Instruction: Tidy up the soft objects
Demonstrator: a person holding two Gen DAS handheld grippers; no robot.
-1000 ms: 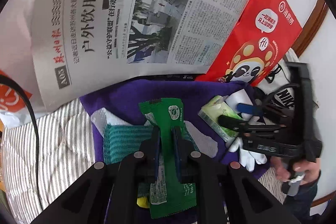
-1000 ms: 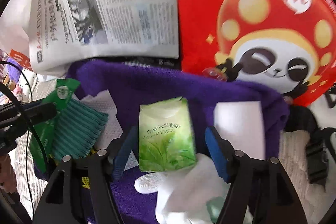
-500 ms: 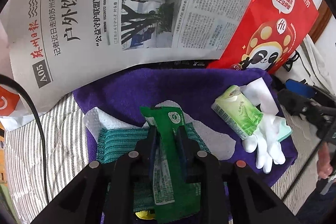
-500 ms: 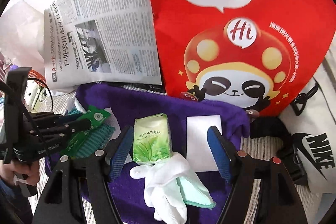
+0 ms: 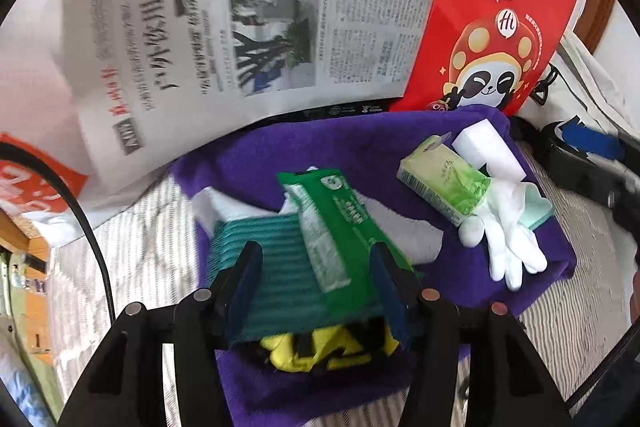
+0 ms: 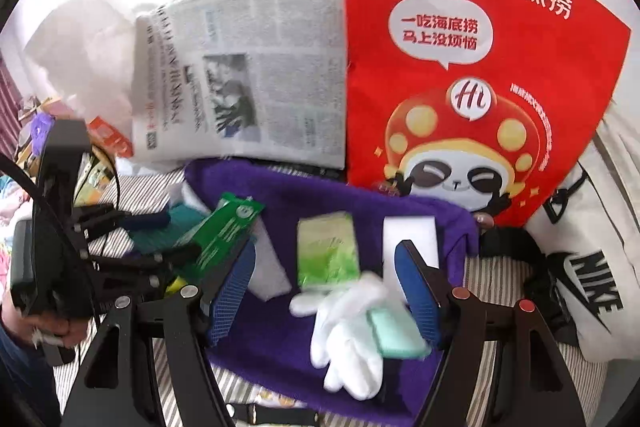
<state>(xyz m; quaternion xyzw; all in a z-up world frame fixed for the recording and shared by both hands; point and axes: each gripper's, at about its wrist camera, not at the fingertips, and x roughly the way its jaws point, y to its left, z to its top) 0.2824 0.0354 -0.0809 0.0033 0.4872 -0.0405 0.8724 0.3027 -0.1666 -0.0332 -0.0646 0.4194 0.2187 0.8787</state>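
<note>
At one o'clock from my right claw, I am reading "Hi 海底捞" and, in a white speech bubble, "一吃海底捞 马上没烦恼" on the red paper bag (image 6: 480, 75). At three o'clock, the white bag (image 6: 592, 291) is showing "NIKE". The newspaper (image 5: 256, 27) print is staying too blurred for me.

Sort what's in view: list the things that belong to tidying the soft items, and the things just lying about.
Belongs to the job:
dark green plastic wipes packet
teal ribbed cloth
light green tissue pack
white fabric glove
white sponge block
purple towel

Just lying about:
printed newspaper
red paper panda bag
white Nike bag
</note>
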